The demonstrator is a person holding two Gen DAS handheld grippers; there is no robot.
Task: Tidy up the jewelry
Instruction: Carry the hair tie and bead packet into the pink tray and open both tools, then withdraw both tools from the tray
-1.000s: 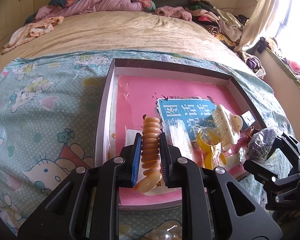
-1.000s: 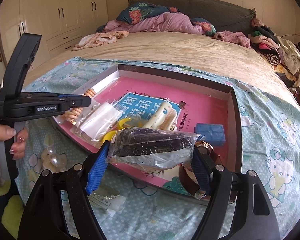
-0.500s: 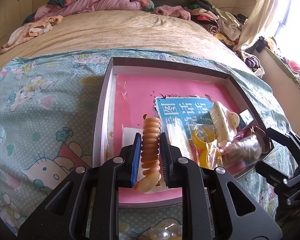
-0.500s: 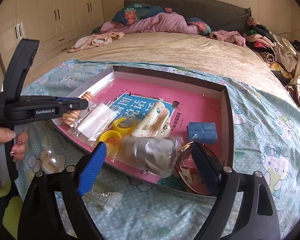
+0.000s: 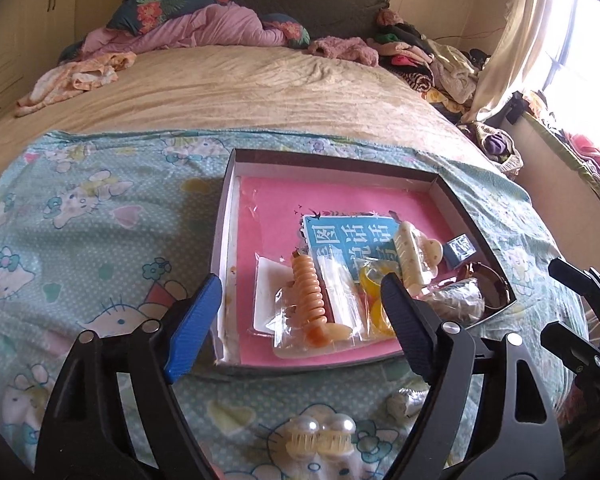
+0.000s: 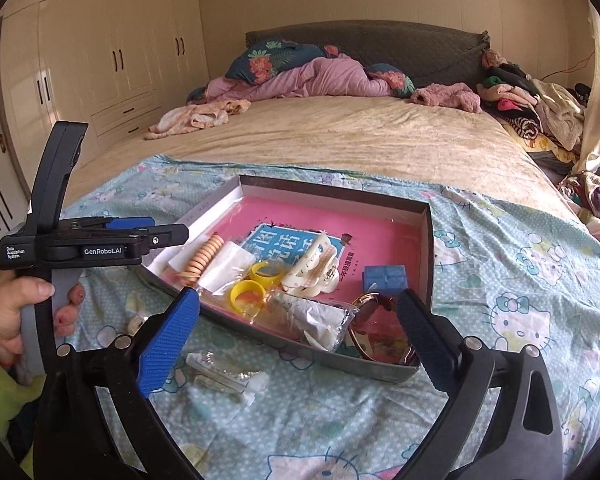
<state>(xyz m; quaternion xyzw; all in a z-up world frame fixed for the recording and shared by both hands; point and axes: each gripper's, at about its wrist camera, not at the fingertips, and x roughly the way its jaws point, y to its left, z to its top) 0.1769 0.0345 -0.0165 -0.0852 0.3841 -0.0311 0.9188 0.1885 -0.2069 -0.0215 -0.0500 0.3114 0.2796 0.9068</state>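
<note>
Left gripper (image 5: pixel 300 312): angled downward, jaws opening, nothing pressed between pads. Right gripper (image 6: pixel 300 332): angled downward, jaws opening wide, pads clear. Hand (image 6: pixel 8 316): wrapped around left gripper handle, thumb on top.

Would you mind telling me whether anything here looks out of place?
Yes: a pearl hair clip and a small clear packet lie on the bedsheet outside the tray holding the other pieces.
</note>
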